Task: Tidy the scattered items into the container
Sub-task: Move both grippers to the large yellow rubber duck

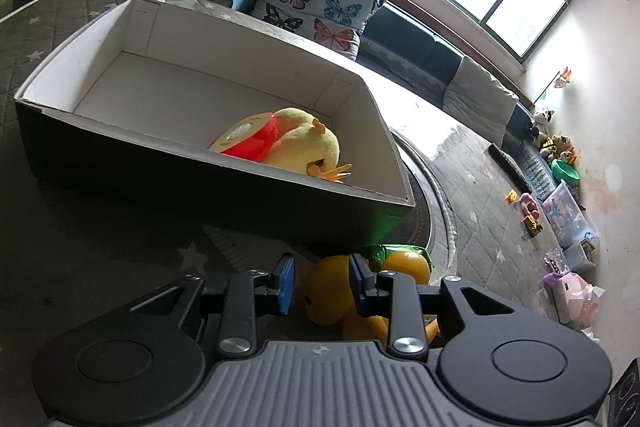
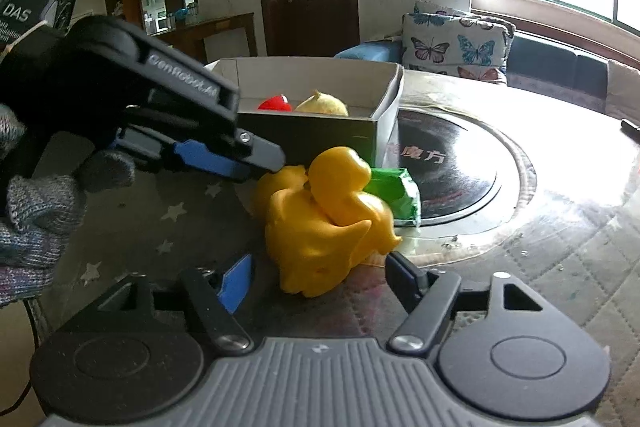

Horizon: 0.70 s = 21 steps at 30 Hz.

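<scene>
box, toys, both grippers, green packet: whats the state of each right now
box: open-topped, upright on the mat
plush chick: inside box
red bowl: inside box, tilted
yellow rubber duck: outside box, on the mat
green packet: outside, behind duck
left gripper: open, around duck
right gripper: open, facing duck

Yellow rubber duck [image 2: 324, 219] upright, between right fingers [image 2: 236, 281]; left fingers [image 1: 285, 283] flank its head. Green packet [image 2: 394, 195] beyond. Box [image 1: 224, 187] ahead holds plush chick [image 1: 304, 143], red bowl [image 1: 248, 139].

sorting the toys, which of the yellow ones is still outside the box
The glossy yellow rubber duck, on the mat in front of the box; the fuzzy yellow plush chick already lies inside.
</scene>
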Available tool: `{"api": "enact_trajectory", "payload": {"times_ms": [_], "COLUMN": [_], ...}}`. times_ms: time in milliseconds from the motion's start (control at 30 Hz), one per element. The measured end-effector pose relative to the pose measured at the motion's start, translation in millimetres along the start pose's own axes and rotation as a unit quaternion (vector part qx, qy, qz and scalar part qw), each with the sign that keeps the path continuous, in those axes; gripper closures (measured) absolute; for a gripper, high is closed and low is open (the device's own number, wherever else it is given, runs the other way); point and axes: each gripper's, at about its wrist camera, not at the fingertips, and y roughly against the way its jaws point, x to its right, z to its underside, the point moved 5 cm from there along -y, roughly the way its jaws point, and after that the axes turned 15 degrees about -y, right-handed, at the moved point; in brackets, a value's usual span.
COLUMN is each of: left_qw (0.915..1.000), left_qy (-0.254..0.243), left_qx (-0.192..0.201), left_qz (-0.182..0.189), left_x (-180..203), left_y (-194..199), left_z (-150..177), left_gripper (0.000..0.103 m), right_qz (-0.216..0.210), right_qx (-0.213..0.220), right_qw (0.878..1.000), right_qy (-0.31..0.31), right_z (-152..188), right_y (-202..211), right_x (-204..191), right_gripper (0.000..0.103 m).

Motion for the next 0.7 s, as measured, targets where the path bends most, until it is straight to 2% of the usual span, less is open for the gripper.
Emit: {"api": "enact_trajectory", "payload": {"times_ms": [400, 700], "left_qw": [0.9999, 0.9998], "left_qy": [-0.009, -0.011], "left_qx": [-0.005, -0.006], "left_qz": [0.010, 0.018], "left_x": [3, 3], "left_y": [-10, -19], "left_z": [-4, -5], "left_gripper": [0.068, 0.068], "right_qz": [-0.013, -0.013], "right_qx": [-0.014, -0.014], "right_qw": [1.000, 1.000], "right_qy": [-0.017, -0.022], "right_z": [6, 3], "right_y": [-6, -6], "right_x": [-1, -1], "right_gripper": [0.054, 0.057]}}
